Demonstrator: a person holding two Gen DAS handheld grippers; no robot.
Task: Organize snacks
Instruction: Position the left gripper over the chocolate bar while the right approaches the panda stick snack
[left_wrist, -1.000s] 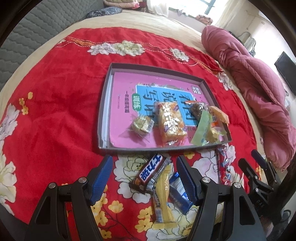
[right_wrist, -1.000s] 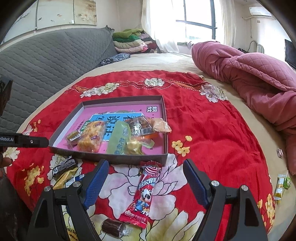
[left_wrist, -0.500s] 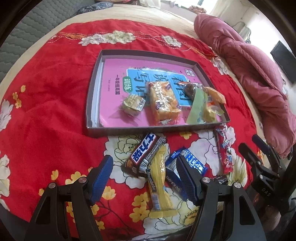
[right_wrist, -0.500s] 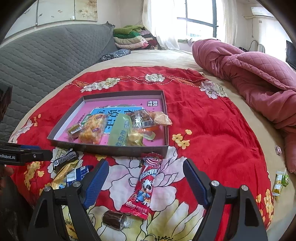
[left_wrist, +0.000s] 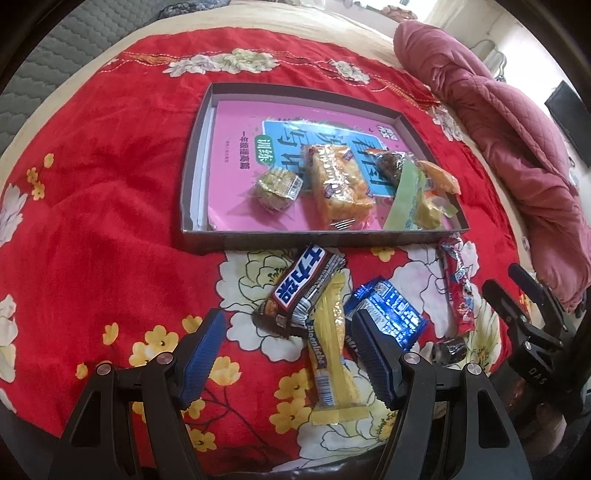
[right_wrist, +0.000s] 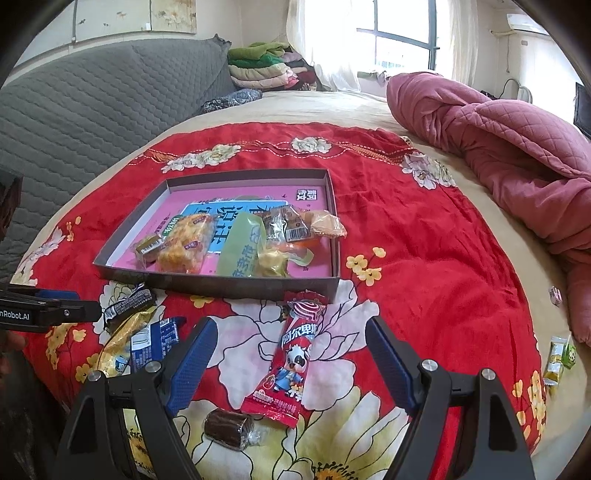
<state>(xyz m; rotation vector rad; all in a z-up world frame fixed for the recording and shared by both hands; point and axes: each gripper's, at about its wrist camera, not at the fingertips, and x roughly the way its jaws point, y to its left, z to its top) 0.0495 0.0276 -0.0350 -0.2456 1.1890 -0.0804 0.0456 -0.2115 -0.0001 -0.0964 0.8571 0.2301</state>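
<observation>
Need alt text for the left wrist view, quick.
The open left claw hovers over a brown chocolate bar wrapper and long yellow snack packet on the red floral blanket, before the shallow grey cardboard tray of snacks.

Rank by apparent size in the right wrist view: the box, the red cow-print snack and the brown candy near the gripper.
1. box, clearly largest
2. red cow-print snack
3. brown candy, smallest, though closest to the camera

snacks (left_wrist: 334, 184) in tray (left_wrist: 192, 177), wrapped bars (left_wrist: 328, 328) outside
</observation>
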